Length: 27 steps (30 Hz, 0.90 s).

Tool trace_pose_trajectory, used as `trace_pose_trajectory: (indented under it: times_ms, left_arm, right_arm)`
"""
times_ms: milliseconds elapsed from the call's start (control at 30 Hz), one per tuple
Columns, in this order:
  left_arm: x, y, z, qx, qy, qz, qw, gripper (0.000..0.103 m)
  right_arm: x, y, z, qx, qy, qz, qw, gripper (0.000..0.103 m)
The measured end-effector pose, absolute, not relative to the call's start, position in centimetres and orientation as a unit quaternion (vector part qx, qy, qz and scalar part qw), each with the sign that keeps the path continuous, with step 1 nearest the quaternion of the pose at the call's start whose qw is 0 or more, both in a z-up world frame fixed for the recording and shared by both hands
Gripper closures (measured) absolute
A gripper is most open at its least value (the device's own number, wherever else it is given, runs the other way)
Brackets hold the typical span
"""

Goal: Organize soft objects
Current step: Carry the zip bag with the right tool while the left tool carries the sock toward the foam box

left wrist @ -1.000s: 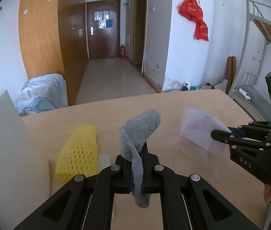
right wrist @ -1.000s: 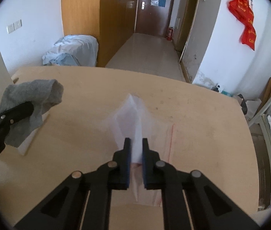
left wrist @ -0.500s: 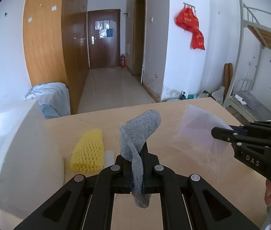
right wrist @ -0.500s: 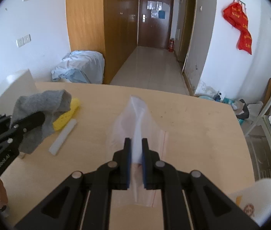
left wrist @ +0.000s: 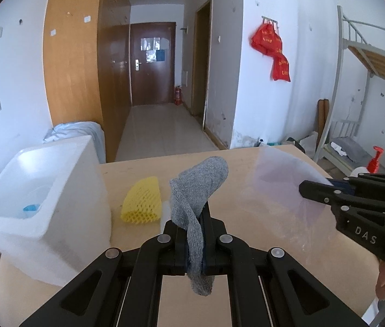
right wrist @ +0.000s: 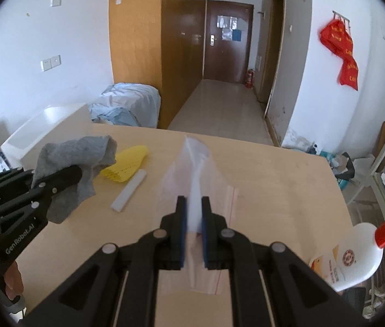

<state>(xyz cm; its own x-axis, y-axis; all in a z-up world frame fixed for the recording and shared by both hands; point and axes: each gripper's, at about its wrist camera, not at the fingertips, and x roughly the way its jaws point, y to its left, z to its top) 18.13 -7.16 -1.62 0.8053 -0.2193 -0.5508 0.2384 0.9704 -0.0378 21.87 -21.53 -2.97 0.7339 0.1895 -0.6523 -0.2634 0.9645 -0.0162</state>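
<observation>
My left gripper [left wrist: 194, 212] is shut on a grey sock [left wrist: 199, 188] and holds it above the wooden table [left wrist: 236, 163]; the sock also shows in the right wrist view [right wrist: 75, 163]. My right gripper [right wrist: 193, 204] is shut on a clear plastic zip bag [right wrist: 195, 169] with a red seal line, lifted off the table. The bag also shows in the left wrist view [left wrist: 277, 188], right of the sock. A yellow foam net [left wrist: 142, 200] and a white foam strip [right wrist: 130, 190] lie on the table.
A white plastic bin [left wrist: 42, 199] stands at the table's left edge. A white pump bottle with a red nozzle [right wrist: 356, 250] lies at the right edge. Beyond the table are a corridor, a wooden wardrobe and a bunk bed frame [left wrist: 356, 95].
Both grippers have risen and pulled back with sock and bag still held. The white bin and the pump bottle have come into view.
</observation>
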Motion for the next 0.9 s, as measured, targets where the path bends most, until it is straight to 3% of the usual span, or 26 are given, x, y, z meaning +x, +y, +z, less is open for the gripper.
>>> trace_pose_trajectory:
  times_ms: [900]
  left_arm:
    - [7.7, -3.7, 0.0, -0.005, 0.257, -0.11, 0.96, 0.097]
  right_arm:
    - [15.8, -18.5, -1.6, -0.081, 0.307, 0.156, 0.935, 0.091]
